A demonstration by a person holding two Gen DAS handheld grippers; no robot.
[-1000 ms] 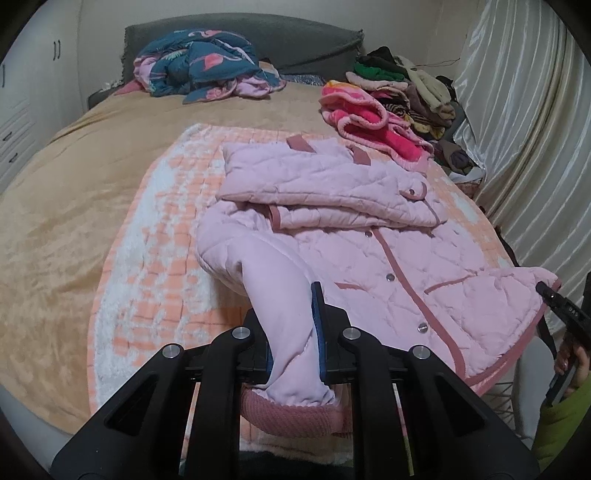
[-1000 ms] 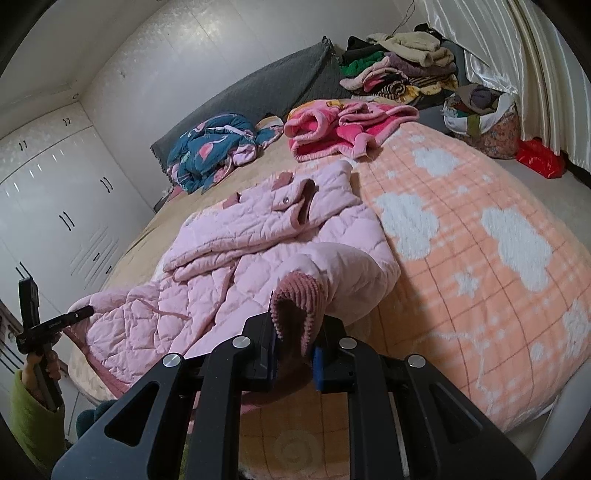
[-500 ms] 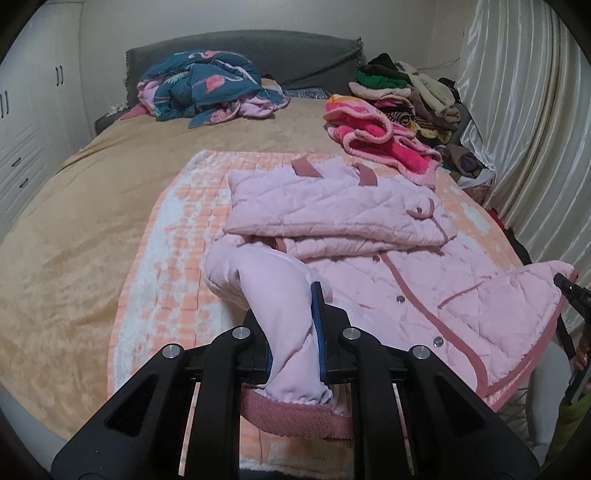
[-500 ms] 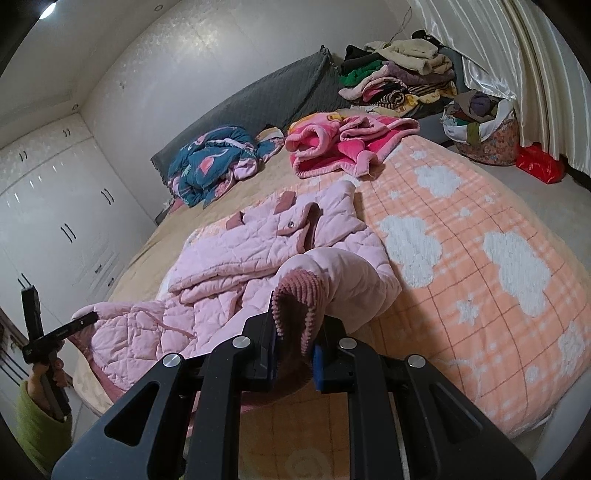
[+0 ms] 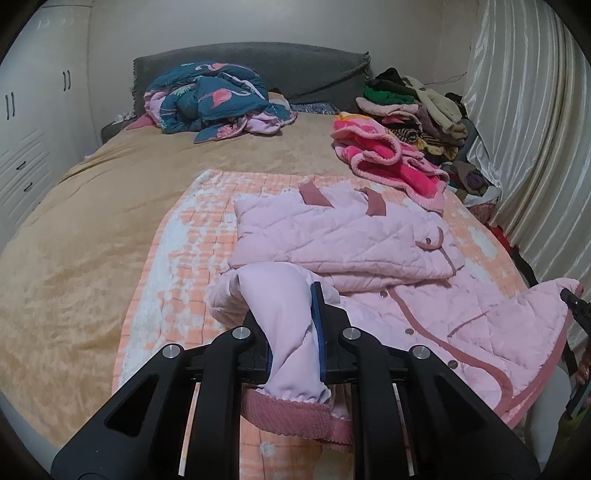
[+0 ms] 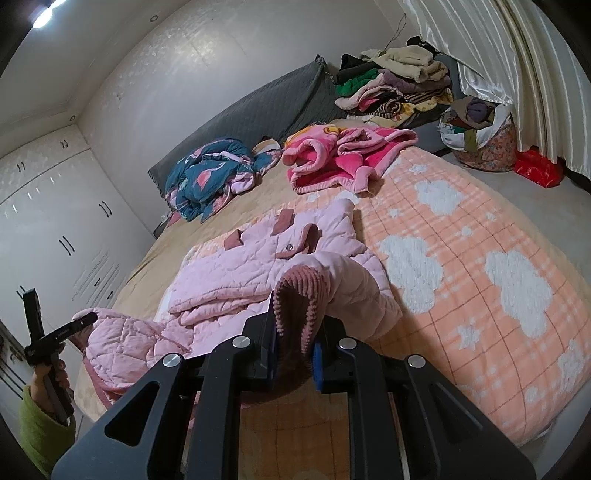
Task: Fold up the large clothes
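A bedroom: a wide bed [image 5: 92, 229] under a tan cover fills the space ahead of the fingers, its grey padded headboard [image 5: 258, 70] against a pale wall [image 6: 207, 74]. White wardrobe doors [image 6: 55, 221] stand far left of the fingers, shiny cream curtains [image 5: 524, 129] to the right, a ceiling light [image 6: 44, 11] overhead.

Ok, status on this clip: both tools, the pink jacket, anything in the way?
Left tool shut on pink quilted jacket sleeve. Right tool shut on ribbed cuff of other sleeve. Jacket half-folded on orange cloud blanket. Nothing blocking.
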